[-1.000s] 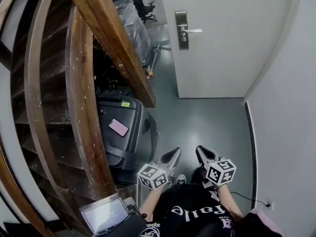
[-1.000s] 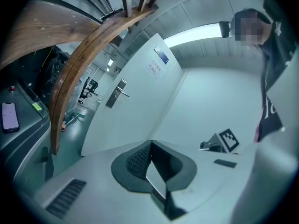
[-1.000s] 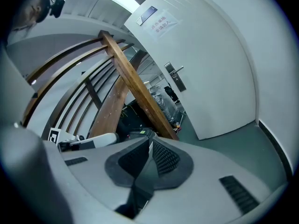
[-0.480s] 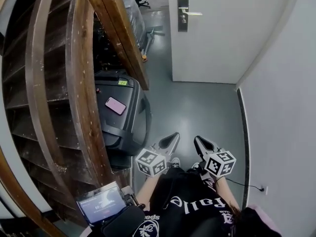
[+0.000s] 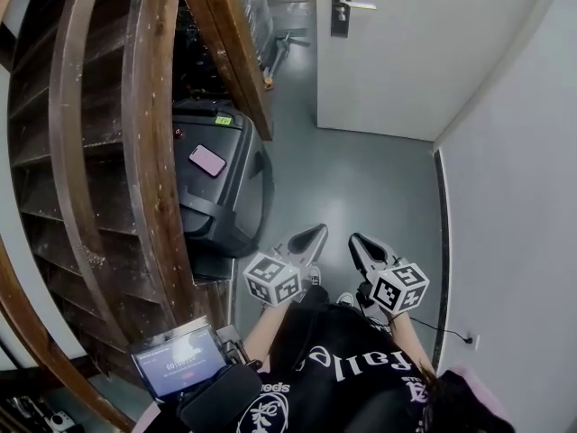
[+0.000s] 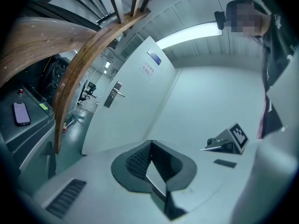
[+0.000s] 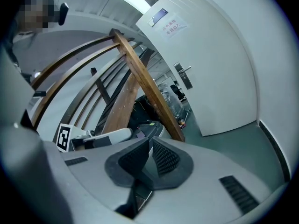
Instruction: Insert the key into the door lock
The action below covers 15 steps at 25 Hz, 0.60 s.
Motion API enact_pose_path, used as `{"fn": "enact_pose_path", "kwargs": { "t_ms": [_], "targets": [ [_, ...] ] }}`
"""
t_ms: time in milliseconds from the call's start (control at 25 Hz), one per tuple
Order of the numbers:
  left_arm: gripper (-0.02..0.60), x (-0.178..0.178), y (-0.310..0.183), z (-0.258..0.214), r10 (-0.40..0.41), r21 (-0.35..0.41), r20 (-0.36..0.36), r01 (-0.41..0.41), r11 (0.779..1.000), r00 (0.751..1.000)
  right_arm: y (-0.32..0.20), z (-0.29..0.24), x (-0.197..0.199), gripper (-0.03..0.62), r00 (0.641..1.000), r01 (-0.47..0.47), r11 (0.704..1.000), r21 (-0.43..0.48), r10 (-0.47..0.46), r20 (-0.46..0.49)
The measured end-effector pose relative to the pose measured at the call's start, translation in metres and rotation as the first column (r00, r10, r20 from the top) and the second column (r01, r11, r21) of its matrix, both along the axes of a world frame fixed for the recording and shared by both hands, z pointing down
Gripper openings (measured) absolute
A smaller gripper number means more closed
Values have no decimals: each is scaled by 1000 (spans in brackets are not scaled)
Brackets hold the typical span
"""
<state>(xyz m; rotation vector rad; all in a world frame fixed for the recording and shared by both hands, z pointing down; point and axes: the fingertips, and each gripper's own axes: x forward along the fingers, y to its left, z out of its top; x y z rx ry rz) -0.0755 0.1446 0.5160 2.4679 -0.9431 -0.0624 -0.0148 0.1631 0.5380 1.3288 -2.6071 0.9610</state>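
At my far left the curved wooden staircase (image 5: pixel 149 152) is sweeping down past me. Just right of it a black case (image 5: pixel 236 207) is sitting on the grey floor (image 5: pixel 361 188), and a pink phone (image 5: pixel 207 161) is lying flat on its lid. Low down, near my body, a small screen device (image 5: pixel 173 361) is glowing.

I am holding the left gripper (image 5: pixel 315 232) low in front of me, above the floor and just beside the case. Its jaws are pressing together at the tips, and I am seeing nothing pinched between them.

Ahead of the two grippers, well apart from both, the door lock (image 5: pixel 341 3) is sitting on the white door (image 5: pixel 424 52) at the far end of the floor. Its lever handle (image 5: pixel 361 5) is sticking out to the right.

I am holding the right gripper (image 5: pixel 357 241) close beside the left one, the two not touching. Its jaws are also meeting at the tips, gripping nothing that I can make out.

At my right the white wall (image 5: pixel 514 197) is running alongside me toward the door.
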Motion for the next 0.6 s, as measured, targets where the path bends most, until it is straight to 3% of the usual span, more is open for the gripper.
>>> {"fn": "enact_pose_path", "kwargs": {
  "t_ms": [600],
  "targets": [
    [5, 99, 87, 8, 11, -13, 13, -11, 1000, 1000, 81, -5, 85, 35, 999, 26, 998, 58, -27, 26]
  ]
}}
